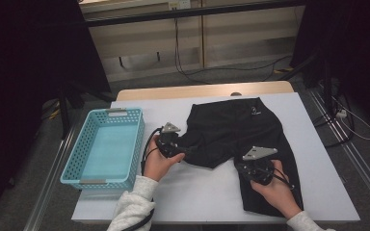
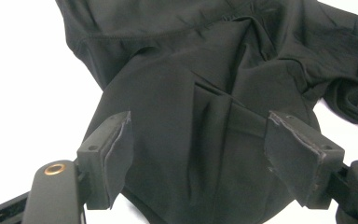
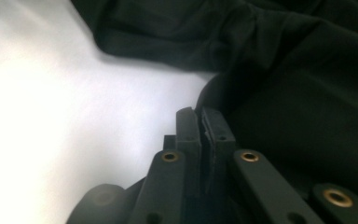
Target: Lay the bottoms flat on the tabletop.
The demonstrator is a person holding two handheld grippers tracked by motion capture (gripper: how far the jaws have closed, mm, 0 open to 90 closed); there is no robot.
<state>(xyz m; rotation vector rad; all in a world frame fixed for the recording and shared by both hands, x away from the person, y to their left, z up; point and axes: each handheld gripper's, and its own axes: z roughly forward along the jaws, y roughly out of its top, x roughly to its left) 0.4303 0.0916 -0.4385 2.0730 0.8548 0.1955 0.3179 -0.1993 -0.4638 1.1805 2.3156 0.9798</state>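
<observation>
- We see a pair of black shorts [image 1: 241, 130] spread on the white table cover [image 1: 183, 192], with the waistband toward the far edge and one leg running down toward the near right corner.
- Our left gripper [image 1: 173, 144] sits at the left leg of the shorts, just right of the blue basket [image 1: 103, 147], which stands on the left part of the table apart from the garment.
- In the left gripper view, our left gripper [image 2: 198, 154] has its jaws spread wide, with a bunched fold of the shorts [image 2: 200, 70] lying between them; the pads do not press on the cloth.
- Our right gripper [image 1: 255, 168] rests over the right leg of the shorts, near the inner edge of that leg.
- In the right gripper view, our right gripper [image 3: 204, 122] has its jaws clenched together at the edge of the dark fabric [image 3: 298, 93]; we cannot tell whether a thin bit of cloth is pinched between them.
- Our left hand [image 1: 159, 161] and right hand [image 1: 279, 190] each wrap around a gripper body.
</observation>
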